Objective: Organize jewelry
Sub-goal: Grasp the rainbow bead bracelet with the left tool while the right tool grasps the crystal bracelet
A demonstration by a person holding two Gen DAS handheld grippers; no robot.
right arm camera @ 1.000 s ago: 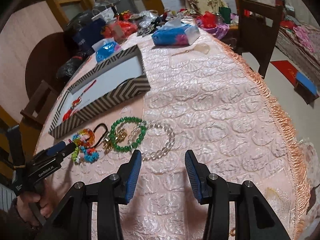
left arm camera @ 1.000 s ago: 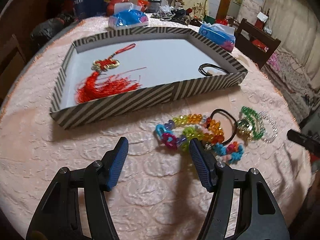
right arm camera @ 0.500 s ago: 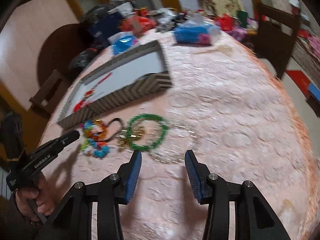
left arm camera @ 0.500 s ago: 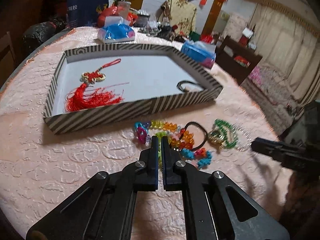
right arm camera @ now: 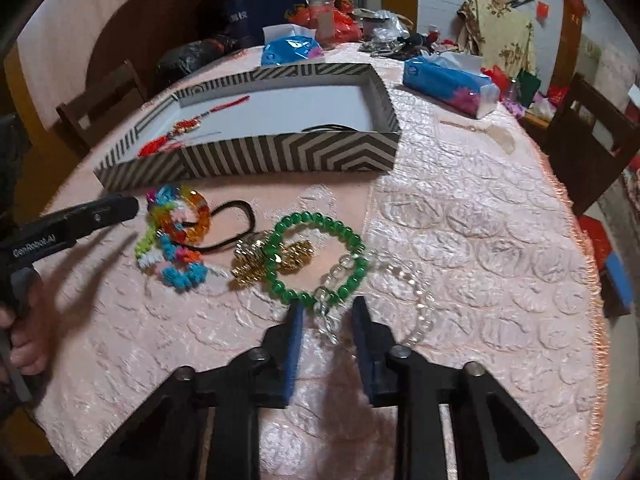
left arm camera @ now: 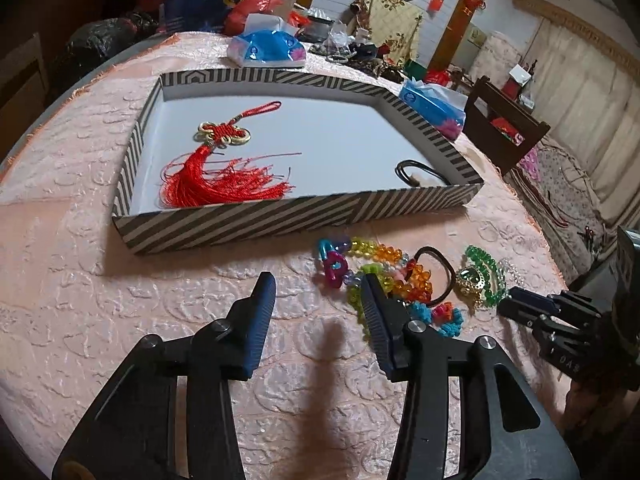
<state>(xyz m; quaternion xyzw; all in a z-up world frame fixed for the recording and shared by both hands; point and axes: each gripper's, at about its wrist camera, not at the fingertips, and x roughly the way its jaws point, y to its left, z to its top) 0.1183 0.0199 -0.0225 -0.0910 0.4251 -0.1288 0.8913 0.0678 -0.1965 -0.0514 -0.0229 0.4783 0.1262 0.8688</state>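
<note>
Left gripper (right arm camera: 120,206), side marked "GenRobot.AI", jaws opening over bare tabletop (left arm camera: 100,288) beside the multicoloured bead bracelets (left arm camera: 376,268), nothing between them. Right gripper (right arm camera: 326,308), jaws closing, clear bead bracelet (right arm camera: 400,280) between its fingers, pads not visibly pressing; green bead bracelet (right arm camera: 320,256) touches it, open cloth to the fringed edge. Striped tray (left arm camera: 280,216) holds the red tassel (left arm camera: 216,184), fully seen only from the left wrist.
</note>
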